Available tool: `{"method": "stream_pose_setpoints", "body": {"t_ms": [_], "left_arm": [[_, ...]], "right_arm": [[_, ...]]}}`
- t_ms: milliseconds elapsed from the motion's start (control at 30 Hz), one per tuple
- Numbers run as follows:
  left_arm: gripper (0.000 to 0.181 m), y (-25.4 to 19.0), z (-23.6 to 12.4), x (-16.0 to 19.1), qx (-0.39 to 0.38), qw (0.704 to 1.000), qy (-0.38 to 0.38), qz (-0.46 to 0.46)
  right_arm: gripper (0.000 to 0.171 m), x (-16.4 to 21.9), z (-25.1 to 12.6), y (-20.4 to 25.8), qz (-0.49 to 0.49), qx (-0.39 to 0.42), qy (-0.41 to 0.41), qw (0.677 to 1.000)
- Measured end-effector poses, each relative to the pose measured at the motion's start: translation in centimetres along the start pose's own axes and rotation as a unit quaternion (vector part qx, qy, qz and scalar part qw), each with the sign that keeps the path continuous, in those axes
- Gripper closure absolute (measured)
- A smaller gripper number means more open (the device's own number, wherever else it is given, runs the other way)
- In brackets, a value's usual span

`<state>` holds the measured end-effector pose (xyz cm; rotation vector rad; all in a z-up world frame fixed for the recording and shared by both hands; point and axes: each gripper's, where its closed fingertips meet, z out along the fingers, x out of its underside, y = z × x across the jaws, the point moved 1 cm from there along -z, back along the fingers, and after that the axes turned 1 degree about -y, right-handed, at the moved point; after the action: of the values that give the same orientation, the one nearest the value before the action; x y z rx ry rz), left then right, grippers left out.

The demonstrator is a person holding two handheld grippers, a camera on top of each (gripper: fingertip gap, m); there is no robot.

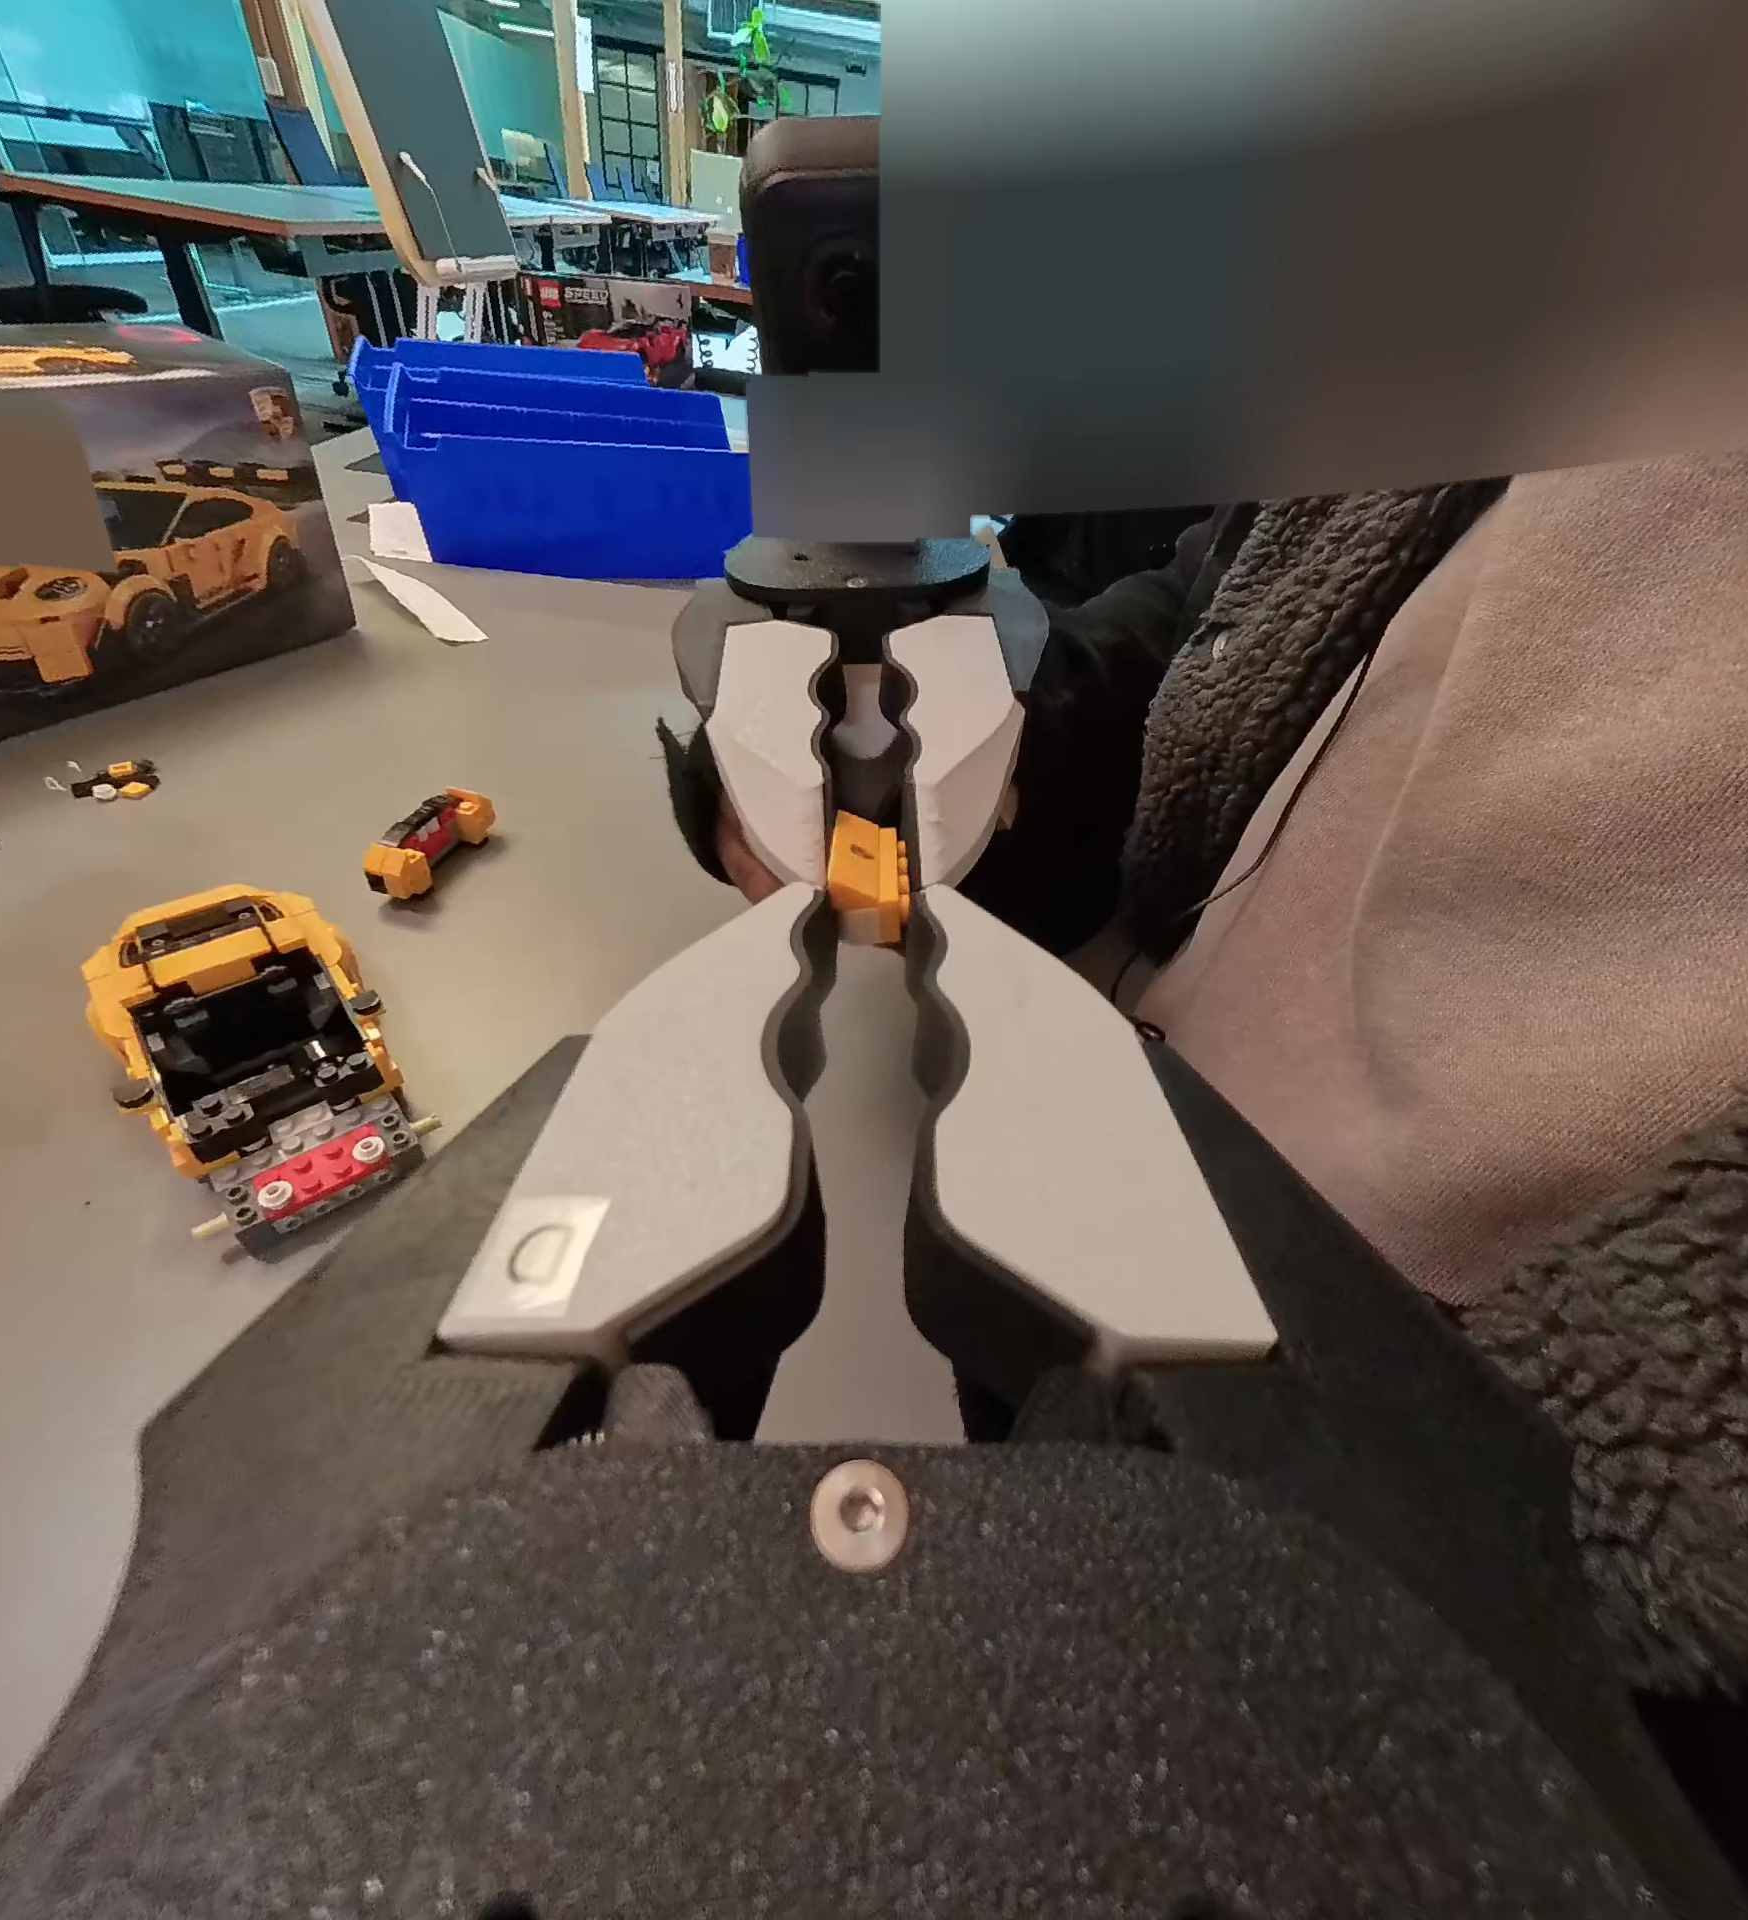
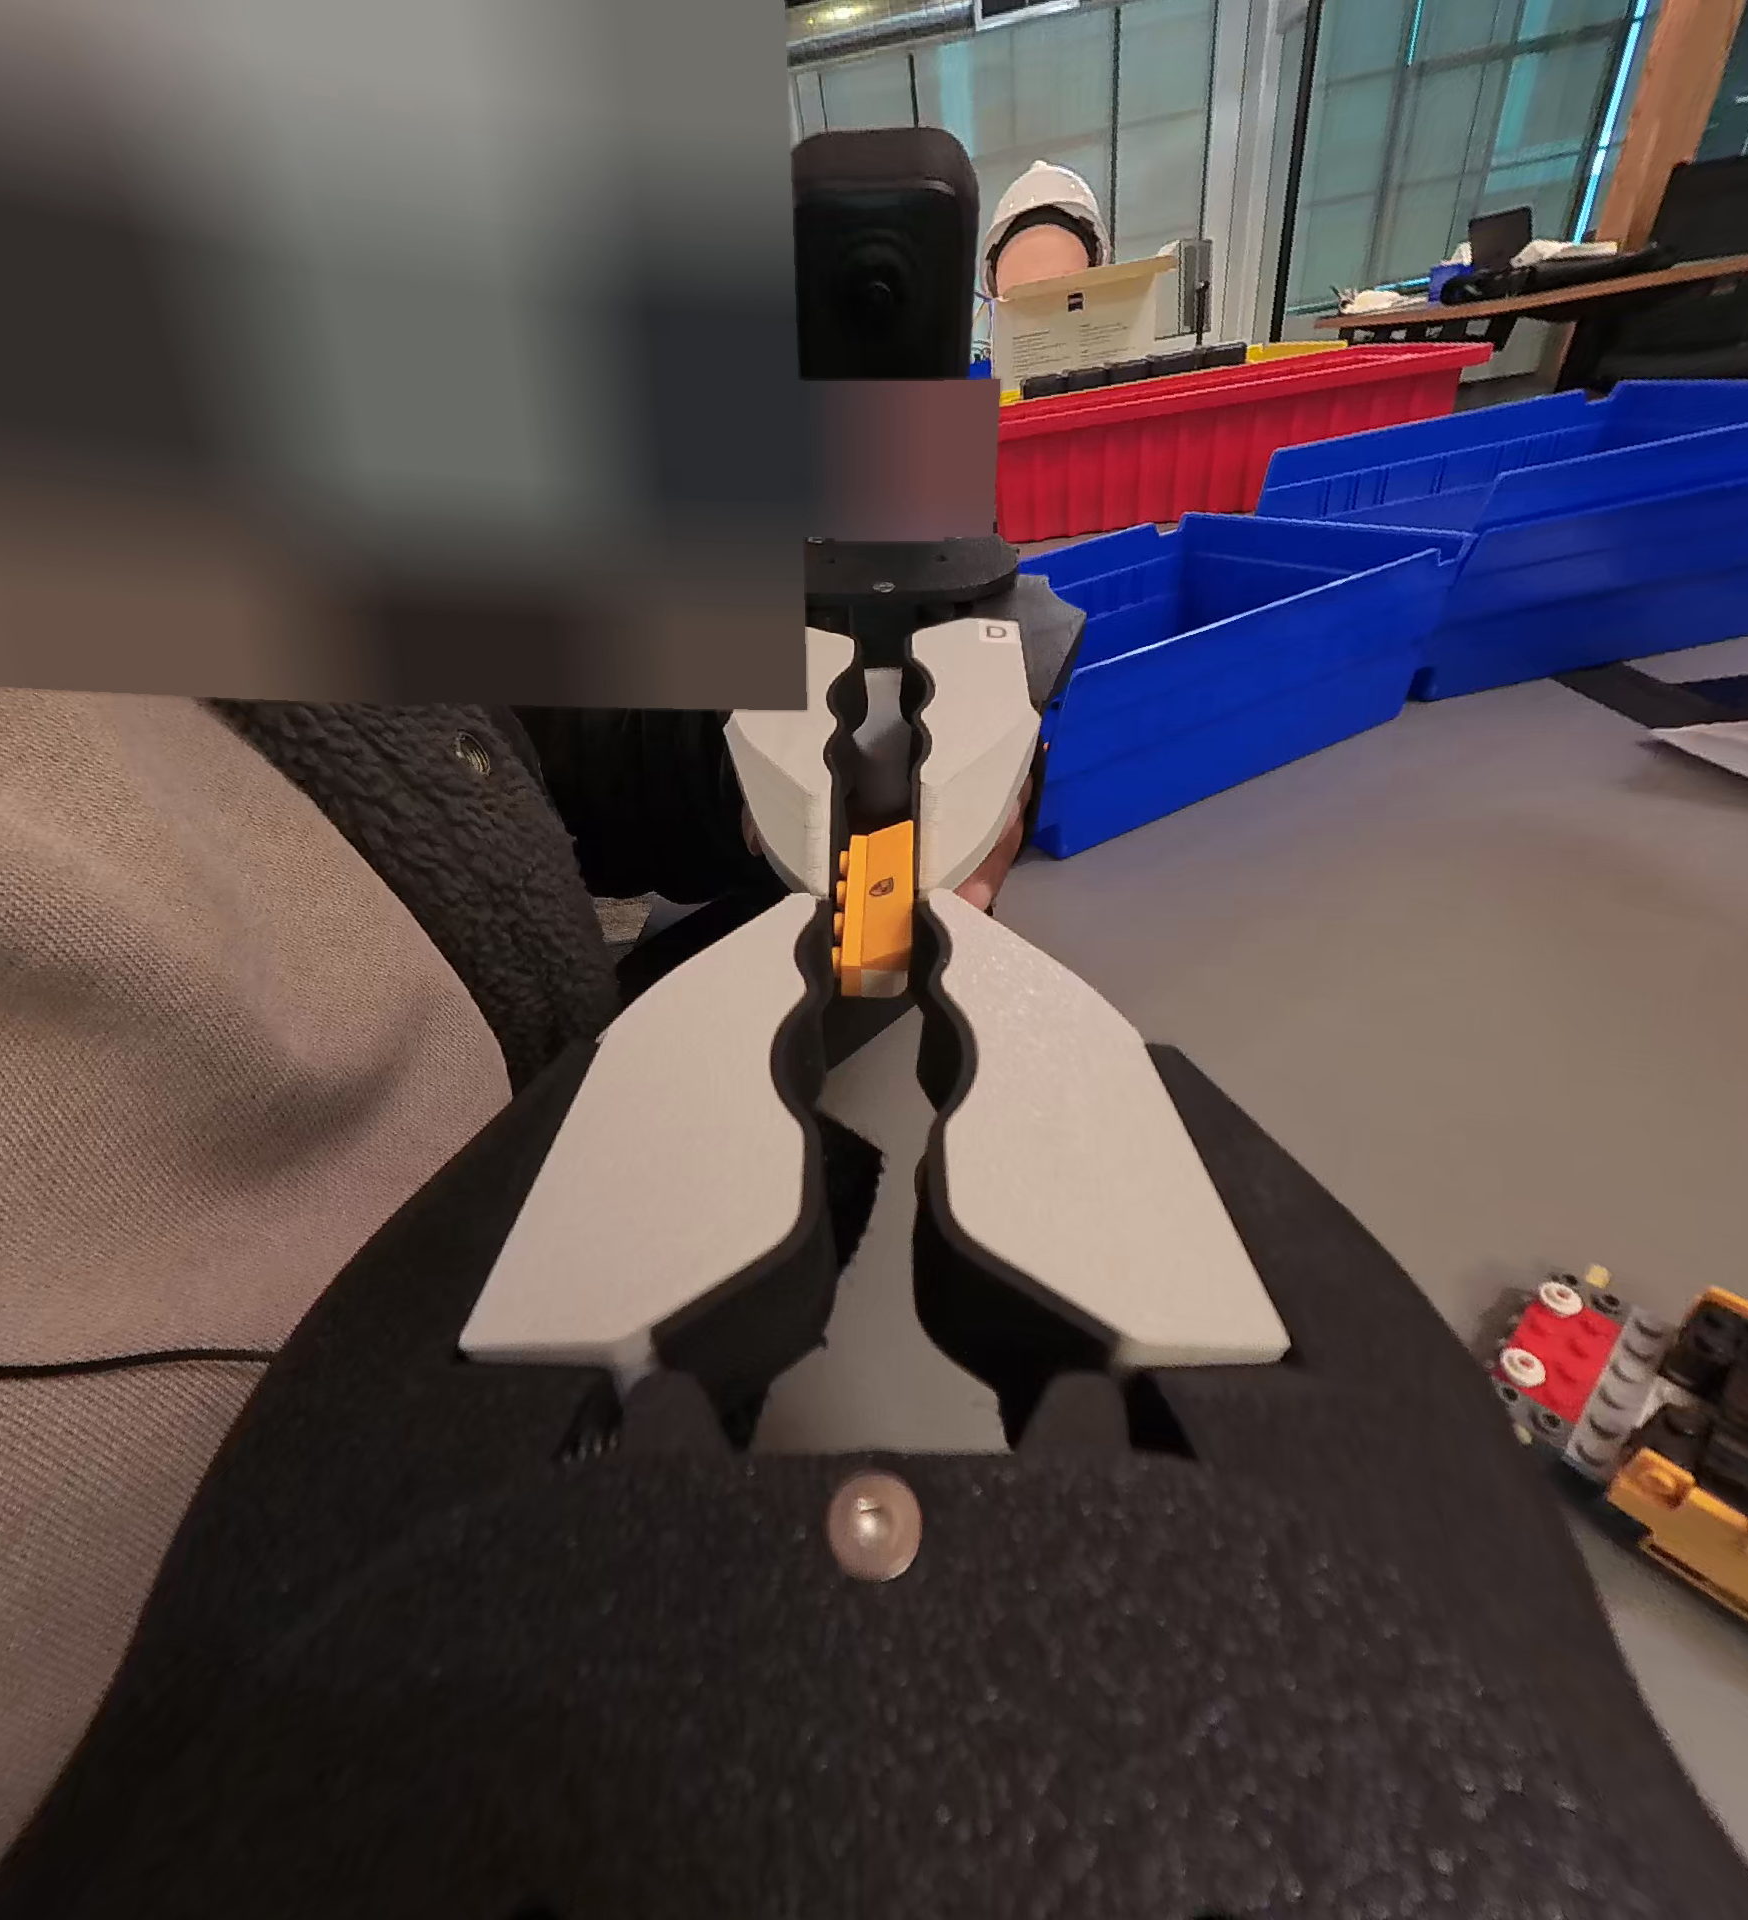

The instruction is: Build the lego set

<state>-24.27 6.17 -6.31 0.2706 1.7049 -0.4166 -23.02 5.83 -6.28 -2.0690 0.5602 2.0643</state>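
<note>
Two claws, left claw [image 1: 865, 914] and right claw [image 2: 875, 935], pinch one yellow piece [image 1: 865, 878].

Yellow lego piece [image 1: 865, 878] upright, w/ studs sideways

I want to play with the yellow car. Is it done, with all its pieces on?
No. The yellow car on the table shows bare red and grey bricks at one end, with no wheels visible.

Each wrist camera looks forward along its own fingers, close and slightly downward, above the grey table [image 1: 558, 727]. The two views face each other tip to tip. Both share the yellow Lego car [image 1: 236, 1039] [image 2: 1701, 1455].
</note>
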Motion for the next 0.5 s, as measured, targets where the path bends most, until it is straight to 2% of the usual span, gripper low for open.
{"method": "stream_pose_setpoints", "body": {"t_ms": [267,367,500], "left_arm": [[0.168,0.9,0.6,1.1,-0.003,1.000,0.000,-0.009],[0.157,2.5,1.0,2.7,-0.030,0.999,0.041,0.008],[0.159,4.2,1.7,5.0,-0.038,0.992,0.113,0.048]], "right_arm": [[0.157,1.2,-0.4,-0.8,0.025,0.016,0.022,0.999],[0.157,2.8,-1.1,-1.9,0.004,0.034,0.067,0.997],[0.157,5.2,-1.6,-3.8,-0.003,0.046,0.124,0.991]]}}
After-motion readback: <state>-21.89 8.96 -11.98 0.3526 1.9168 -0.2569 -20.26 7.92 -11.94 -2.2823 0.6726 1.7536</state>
